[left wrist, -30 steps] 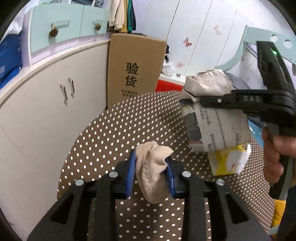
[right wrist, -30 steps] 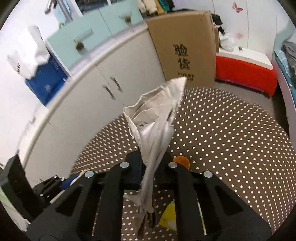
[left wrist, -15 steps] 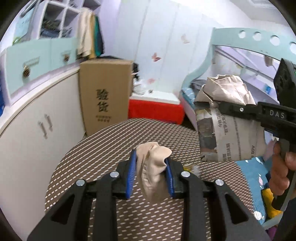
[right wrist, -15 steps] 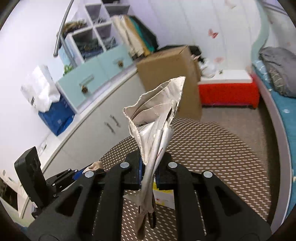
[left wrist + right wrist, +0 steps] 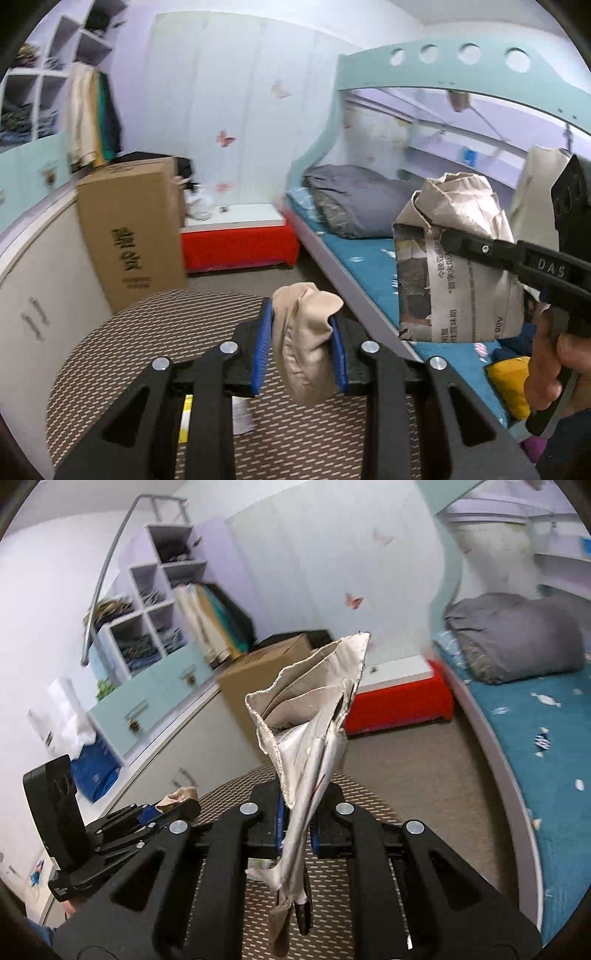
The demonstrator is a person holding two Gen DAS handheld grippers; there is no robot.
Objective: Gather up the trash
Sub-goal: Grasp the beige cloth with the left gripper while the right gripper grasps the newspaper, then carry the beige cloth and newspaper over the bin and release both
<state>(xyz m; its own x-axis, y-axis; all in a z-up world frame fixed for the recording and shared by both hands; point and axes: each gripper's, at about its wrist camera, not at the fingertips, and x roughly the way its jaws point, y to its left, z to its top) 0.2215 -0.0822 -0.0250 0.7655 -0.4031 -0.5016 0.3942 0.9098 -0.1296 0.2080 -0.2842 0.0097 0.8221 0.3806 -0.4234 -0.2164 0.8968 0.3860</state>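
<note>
My left gripper [image 5: 301,345] is shut on a crumpled beige wad [image 5: 306,343], held above the round dotted table [image 5: 155,332]. My right gripper [image 5: 297,825] is shut on a folded newspaper [image 5: 310,723] that stands up between its pads. In the left wrist view the newspaper [image 5: 454,258] and the right gripper [image 5: 443,236] hang at the right, over the bed's edge. In the right wrist view the left gripper [image 5: 162,808] with the beige wad [image 5: 181,795] shows at lower left.
A tall cardboard box [image 5: 133,236] stands against the white cabinets [image 5: 44,295]. A red bench [image 5: 236,243] is behind the table. A bunk bed [image 5: 369,258] with a grey pillow [image 5: 351,199] runs along the right. A white and yellow package [image 5: 240,410] lies on the table.
Both grippers have risen and swung to the right, away from the table toward the bed, each still holding its item. The table now sits lower in both views.
</note>
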